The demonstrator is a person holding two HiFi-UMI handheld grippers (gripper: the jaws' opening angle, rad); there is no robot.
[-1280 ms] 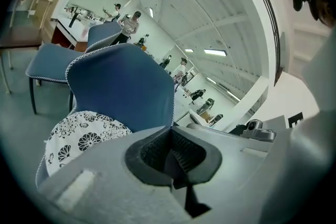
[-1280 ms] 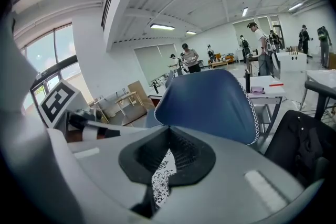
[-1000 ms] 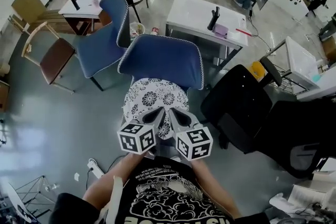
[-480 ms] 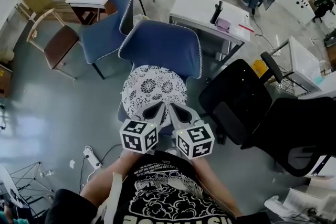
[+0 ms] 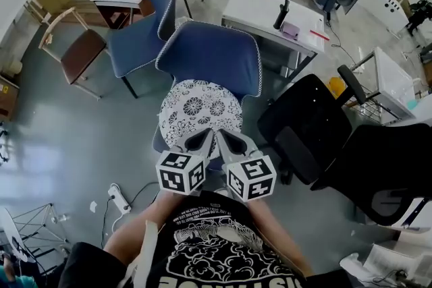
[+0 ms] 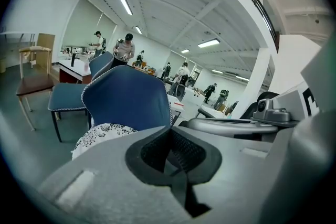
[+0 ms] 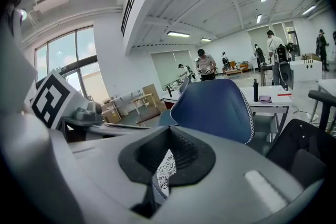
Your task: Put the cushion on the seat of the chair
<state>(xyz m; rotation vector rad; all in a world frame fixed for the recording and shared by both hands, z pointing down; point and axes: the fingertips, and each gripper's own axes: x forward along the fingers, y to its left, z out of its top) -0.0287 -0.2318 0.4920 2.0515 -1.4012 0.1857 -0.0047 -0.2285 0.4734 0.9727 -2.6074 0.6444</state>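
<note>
Head view: black-and-white floral fabric cushion (image 5: 200, 111) looks to lie on the seat of the blue padded chair w/ white piping (image 5: 212, 54), far edge against the backrest. Left gripper (image 5: 196, 141) and right gripper (image 5: 227, 140) sit side by side at the cushion's near edge.

Left gripper view: left gripper (image 6: 170, 131) jaws fully together. Cushion (image 6: 102, 132) shows just left of the tips. Can't tell if any cloth is nipped.

Right gripper view: right gripper (image 7: 169, 134) jaws closed, w/ a strip of floral cloth (image 7: 164, 165) in the gap, so it's pinching the cushion's hem.

Handling (judgement only): prob light, soft and floppy, and would sag from a single hold. Cloth is grippy, not fragile. Best taken at the hem, two spots apart.
</note>
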